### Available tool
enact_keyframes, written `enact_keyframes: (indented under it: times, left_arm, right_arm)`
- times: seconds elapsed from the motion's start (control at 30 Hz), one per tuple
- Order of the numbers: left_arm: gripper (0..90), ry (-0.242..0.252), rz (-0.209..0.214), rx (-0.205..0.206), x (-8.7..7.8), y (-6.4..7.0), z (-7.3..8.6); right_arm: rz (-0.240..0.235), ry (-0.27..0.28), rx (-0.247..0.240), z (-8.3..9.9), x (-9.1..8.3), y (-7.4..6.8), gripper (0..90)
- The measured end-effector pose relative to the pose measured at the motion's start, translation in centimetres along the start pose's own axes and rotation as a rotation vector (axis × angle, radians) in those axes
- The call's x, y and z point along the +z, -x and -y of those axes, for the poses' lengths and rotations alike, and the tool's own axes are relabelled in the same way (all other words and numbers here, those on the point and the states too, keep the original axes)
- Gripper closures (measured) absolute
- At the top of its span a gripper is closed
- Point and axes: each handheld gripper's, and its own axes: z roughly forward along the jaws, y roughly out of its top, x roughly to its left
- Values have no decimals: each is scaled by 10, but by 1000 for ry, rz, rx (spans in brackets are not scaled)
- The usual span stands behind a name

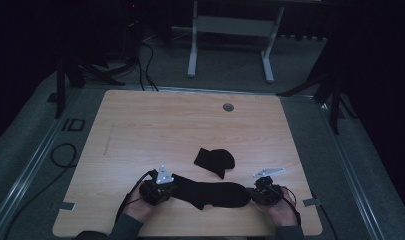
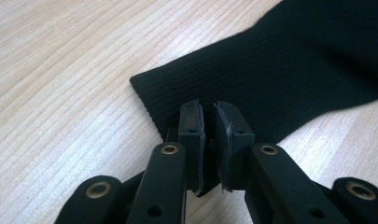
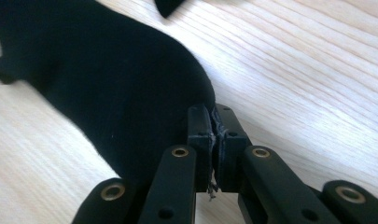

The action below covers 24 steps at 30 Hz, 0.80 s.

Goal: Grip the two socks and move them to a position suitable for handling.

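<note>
A long black sock (image 1: 210, 194) lies stretched flat along the near edge of the wooden table (image 1: 155, 125), running left to right between the person's two hands. The left gripper (image 1: 157, 190) is at the ribbed cuff end; in the left gripper view its jaws stand nearly together with the cuff's edge (image 2: 177, 93) pinched between the pads, so it reads as clamped on the sock. The right gripper (image 1: 262, 192) is at the toe end; in the right gripper view the jaws are pressed together with the fabric (image 3: 130, 93) caught at the rounded tip, a few frayed threads showing at the pads. A second black sock (image 1: 215, 160), crumpled and folded on itself, rests just beyond the first, apart from both grippers. Judged handling: the sock is light, limp knit with no stiffness of its own; it will sag in the middle if lifted by the ends and will stretch rather than resist a pull. It is not fragile and not slippery, as the ribbing gives the pads good purchase. The best holds are the ones now taken: cuff edge and toe tip, both layers pinched together, so the sock stays flat and taut. A grip on one layer alone would probably let the tube open and twist.
</note>
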Motion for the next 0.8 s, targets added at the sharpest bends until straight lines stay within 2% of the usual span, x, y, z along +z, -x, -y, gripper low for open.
enact_keyframes:
  times: [0.17, 0.2, 0.27, 0.3, 0.33, 0.37, 0.4, 0.43, 0.47, 0.53, 0.57, 0.6, 0.8]
  left_arm:
    - [802, 6, 20, -13, 0, -1, 0]
    - [784, 20, 50, -26, 0, -3, 1]
    - [743, 37, 78, -44, -1, -5, 0]
    - [716, 37, 78, -44, -1, -5, 0]
    - [716, 54, 100, -63, -2, -7, 0]
    - [686, 58, 108, -67, -3, -8, 0]
    - [679, 87, 117, -78, -5, -10, -1]
    - [669, 87, 117, -78, -5, -10, -1]
    - [652, 113, 118, -83, -7, -13, -1]
    - [640, 131, 113, -91, -8, -14, -1]
    - [636, 131, 113, -91, -8, -14, -1]
    - [634, 140, 101, -98, -9, -16, -1]
    - [618, 159, 59, -119, -12, -20, 0]
  right_arm:
    - [17, -2, 5, 1, 0, 2, 865]
    - [22, -3, 6, 0, 0, 3, 858]
    - [25, 3, 3, 0, 0, 3, 814]
    - [25, 3, 3, 0, 0, 3, 814]
    - [19, 10, 9, -1, 0, 3, 791]
    - [-17, 40, 12, -3, -3, 3, 721]
    - [-28, 57, 13, -4, -6, 2, 701]
    - [-28, 57, 13, -4, -6, 2, 701]
    - [-20, 84, 3, -8, -10, 1, 645]
    - [-18, 119, -10, -13, -14, -1, 617]
    - [-18, 119, -10, -13, -14, -1, 617]
    - [-17, 148, -28, -19, -15, -3, 599]
    - [-7, 168, -67, -31, -7, -11, 588]
